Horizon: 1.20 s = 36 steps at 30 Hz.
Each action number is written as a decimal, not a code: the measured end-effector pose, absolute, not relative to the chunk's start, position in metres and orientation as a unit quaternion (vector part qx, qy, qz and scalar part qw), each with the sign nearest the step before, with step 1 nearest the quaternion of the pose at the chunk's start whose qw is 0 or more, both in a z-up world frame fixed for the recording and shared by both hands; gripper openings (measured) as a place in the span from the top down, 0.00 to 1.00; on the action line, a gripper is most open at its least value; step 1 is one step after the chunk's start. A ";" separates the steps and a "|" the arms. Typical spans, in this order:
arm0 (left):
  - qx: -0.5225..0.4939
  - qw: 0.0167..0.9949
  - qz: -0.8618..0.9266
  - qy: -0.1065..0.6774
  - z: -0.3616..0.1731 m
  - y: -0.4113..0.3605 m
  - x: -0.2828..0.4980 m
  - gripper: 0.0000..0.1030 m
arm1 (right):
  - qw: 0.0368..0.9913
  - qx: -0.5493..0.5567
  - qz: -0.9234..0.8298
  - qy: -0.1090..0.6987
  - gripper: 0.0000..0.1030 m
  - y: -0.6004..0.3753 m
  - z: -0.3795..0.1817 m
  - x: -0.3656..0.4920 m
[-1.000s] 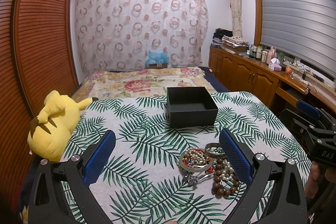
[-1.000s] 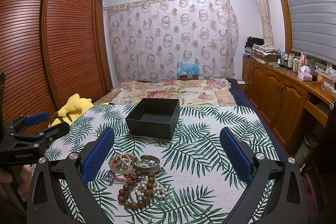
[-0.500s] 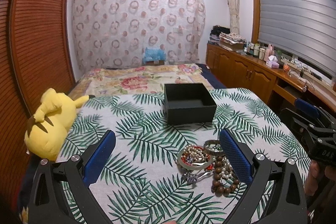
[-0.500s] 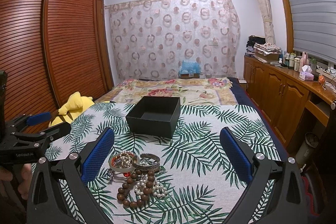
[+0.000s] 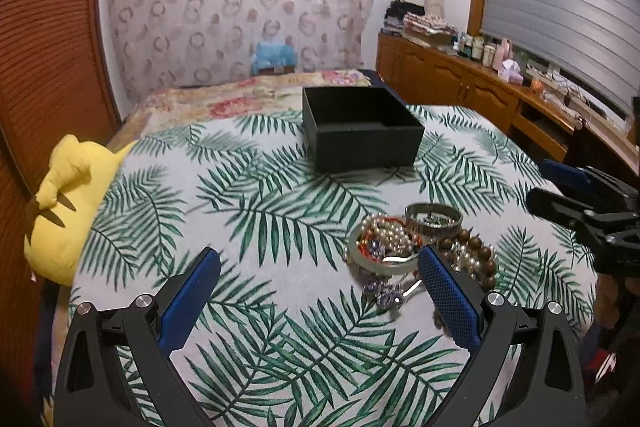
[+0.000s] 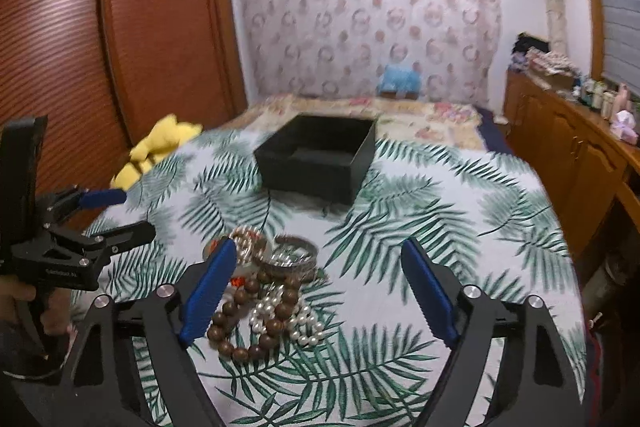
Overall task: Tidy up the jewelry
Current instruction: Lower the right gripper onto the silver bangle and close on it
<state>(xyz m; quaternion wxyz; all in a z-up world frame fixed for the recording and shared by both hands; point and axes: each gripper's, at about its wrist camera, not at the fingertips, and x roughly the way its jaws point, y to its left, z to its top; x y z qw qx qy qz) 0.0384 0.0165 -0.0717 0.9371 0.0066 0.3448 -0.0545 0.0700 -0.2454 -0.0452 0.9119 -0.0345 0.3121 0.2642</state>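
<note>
Black box nearer, empty | jewelry pile nearer | left tool, right tool both lower, spread apart

I see jewelry pile: pearls, wooden beads, metal bangle, heaped near open, empty black box.

Palm-print table: box, jewelry.

Warm, even indoor light fills both views, with shadows faint. Motion blur smears the right wrist view — the black box reads soft — while fisheye distortion bows the wardrobe and darkens every corner.
</note>
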 end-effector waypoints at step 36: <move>0.004 0.897 -0.145 0.418 -0.110 -0.001 0.084 0.08 | 0.856 -0.036 0.332 0.394 0.39 -0.228 -0.077 0.134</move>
